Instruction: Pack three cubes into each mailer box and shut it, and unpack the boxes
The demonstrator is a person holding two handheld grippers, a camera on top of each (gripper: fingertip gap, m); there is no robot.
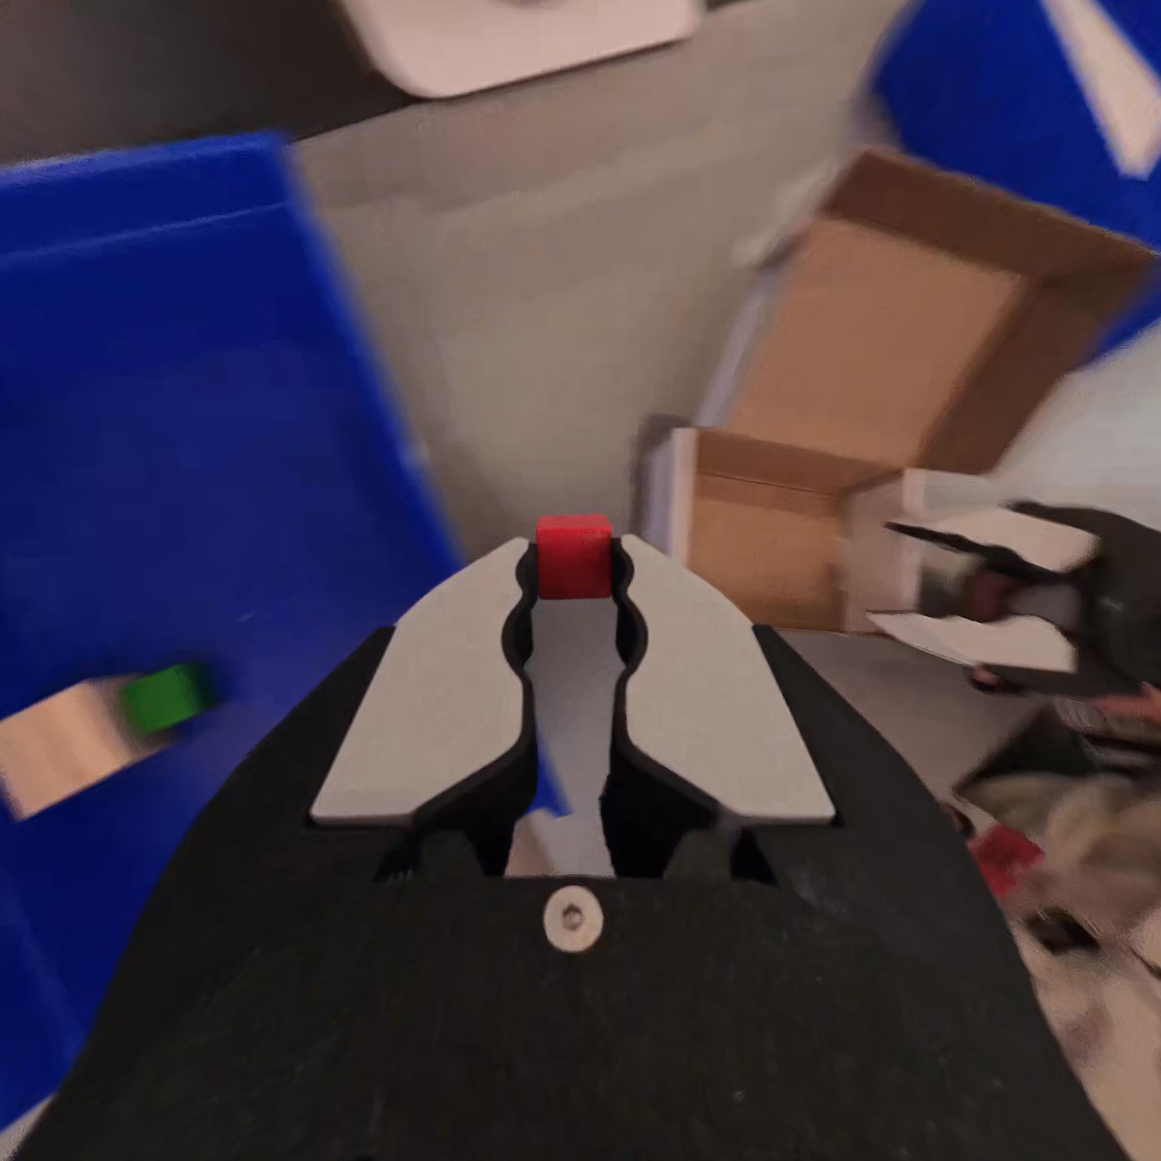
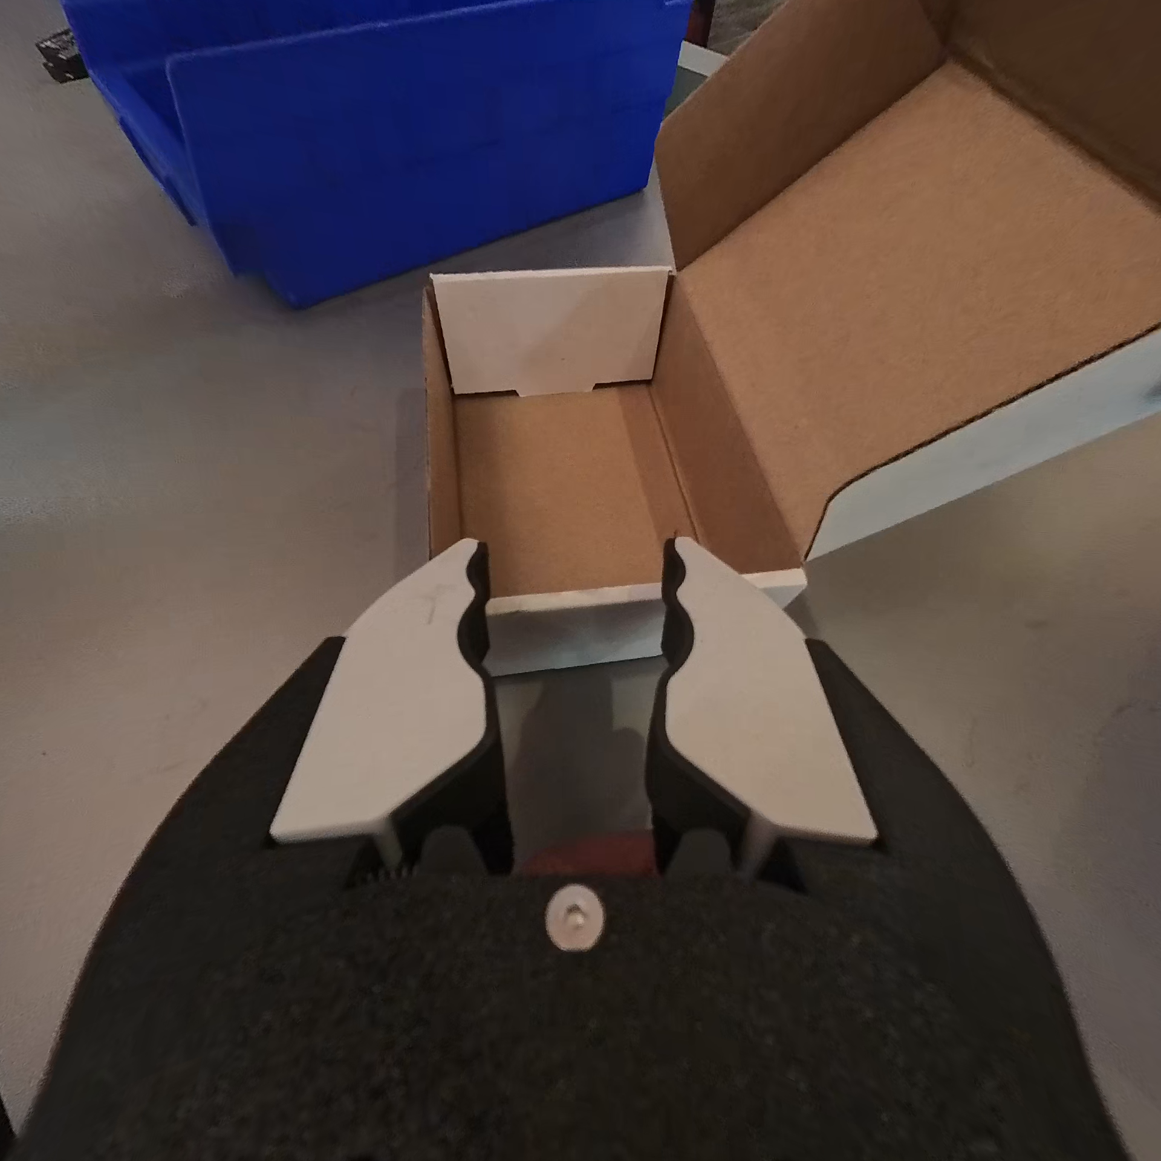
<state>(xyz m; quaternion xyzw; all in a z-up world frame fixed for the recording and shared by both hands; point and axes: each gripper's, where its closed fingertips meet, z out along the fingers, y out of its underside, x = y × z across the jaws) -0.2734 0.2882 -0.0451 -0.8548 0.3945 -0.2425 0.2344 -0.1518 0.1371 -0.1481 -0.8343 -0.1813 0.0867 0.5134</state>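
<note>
While left tongs [image 1: 573, 568] pinch a red cube [image 1: 573, 565], right tongs [image 2: 575, 575] gape; surroundings blurred.

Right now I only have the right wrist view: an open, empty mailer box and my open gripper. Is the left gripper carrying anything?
Observer: Yes. The left gripper is shut on a red cube at its fingertips.
Operator: Any other cubes about?
Observer: A green cube lies in the blue bin on the left, blurred in the left wrist view.
Operator: Is my gripper in that view?
Observer: Yes. The right gripper shows at the right edge, open, beside the mailer box, whose lid stands open.
</note>
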